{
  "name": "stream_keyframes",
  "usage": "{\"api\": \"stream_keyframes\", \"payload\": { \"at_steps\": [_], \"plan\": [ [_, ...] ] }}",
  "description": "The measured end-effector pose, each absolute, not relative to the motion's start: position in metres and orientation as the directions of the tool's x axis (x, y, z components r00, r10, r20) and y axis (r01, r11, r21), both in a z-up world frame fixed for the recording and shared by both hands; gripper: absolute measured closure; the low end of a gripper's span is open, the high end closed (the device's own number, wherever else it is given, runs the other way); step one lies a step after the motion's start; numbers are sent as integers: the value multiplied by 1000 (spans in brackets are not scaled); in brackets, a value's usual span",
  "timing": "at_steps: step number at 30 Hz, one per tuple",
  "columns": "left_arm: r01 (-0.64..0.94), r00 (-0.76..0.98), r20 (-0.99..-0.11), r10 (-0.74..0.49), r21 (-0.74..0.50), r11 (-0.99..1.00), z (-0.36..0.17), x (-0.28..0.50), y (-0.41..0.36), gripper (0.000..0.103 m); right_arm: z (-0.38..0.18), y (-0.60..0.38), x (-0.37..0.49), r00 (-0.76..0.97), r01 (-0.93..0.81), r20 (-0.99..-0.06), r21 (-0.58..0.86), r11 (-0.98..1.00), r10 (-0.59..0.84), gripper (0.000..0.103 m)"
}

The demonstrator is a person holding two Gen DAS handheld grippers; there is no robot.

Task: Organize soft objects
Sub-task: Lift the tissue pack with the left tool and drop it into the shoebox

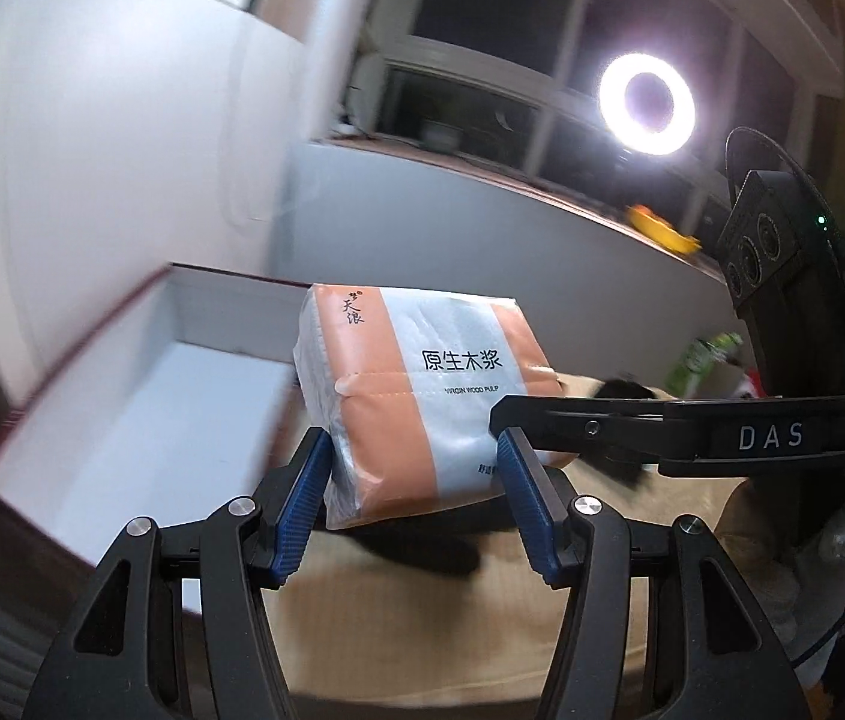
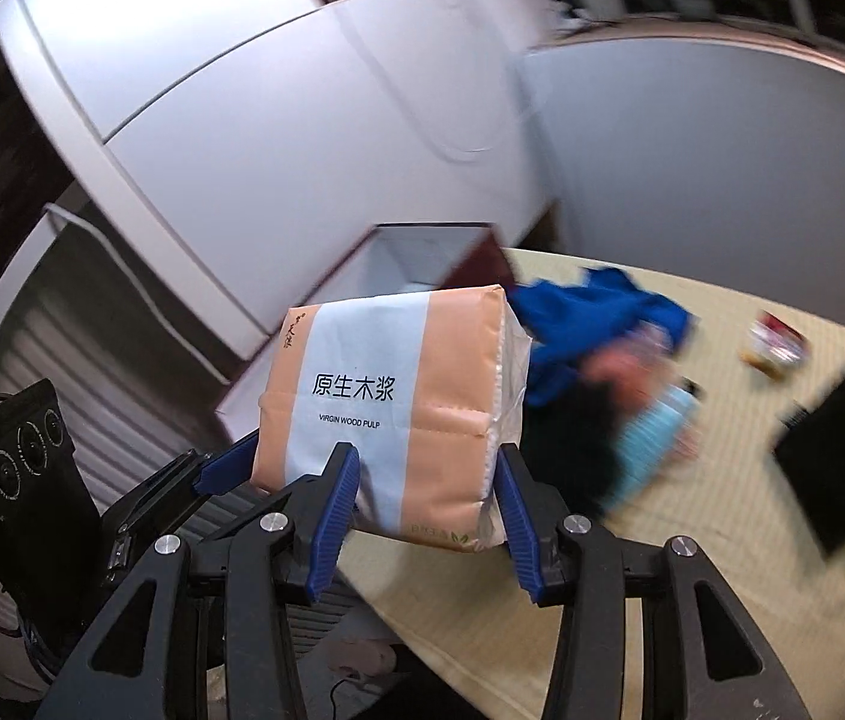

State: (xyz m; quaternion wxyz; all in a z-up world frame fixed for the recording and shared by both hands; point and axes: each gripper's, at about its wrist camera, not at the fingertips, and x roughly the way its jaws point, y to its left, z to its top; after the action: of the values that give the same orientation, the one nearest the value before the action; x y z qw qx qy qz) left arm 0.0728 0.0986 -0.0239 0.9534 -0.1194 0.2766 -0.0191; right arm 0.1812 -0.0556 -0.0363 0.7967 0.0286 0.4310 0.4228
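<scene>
While both tongs meet on one pack, the scene reads as follows.

Left tongs: blue ribbed pads pressed against the two sides of the soft plastic-wrapped tissue pack with orange and pale blue bands, closed to the pack's width.

Right tongs: blue pads closed on the same pack's lower end; in the left wrist view this black tool reaches in from the right, its fingertip touching the pack's right edge.

Tissue pack: held off the surface between both tongs, tilted, printed side facing the cameras, in front of the box.

Box: open rectangular box with white inside and dark red outer walls, just behind and left of the pack; the part of its interior that shows holds nothing visible.

Surface: beige cloth-covered surface under and right of the pack.

Other things: crumpled blue cloth beside the box's corner, just behind the pack; blurred light blue item and a dark shape next to it; flat black rectangular object well to the right; small blurred red-and-white item near the far edge.

Background: white cabinet; glowing ring light before a dark window.
</scene>
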Motion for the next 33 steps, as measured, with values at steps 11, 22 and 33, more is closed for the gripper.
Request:
{"api": "stream_keyframes", "payload": {
  "at_steps": [11, 22, 33],
  "plan": [
    [-198, 828, -557, 68, -178, 964, -32, 79, 179, 49, -40, 65, 192, 179, -738, -683, 382, 556, 708, 61],
    [-237, 794, -601, 95, -162, 958, -49, 98, 199, 48, -61, 103, 213, 132, -724, -712, 405, 558, 689, 61],
    [-278, 778, -607, 162, -102, 955, -53, 91, 201, 49, -56, 105, 214, 177, -740, -716, 356, 571, 676, 54]
  ]
}}
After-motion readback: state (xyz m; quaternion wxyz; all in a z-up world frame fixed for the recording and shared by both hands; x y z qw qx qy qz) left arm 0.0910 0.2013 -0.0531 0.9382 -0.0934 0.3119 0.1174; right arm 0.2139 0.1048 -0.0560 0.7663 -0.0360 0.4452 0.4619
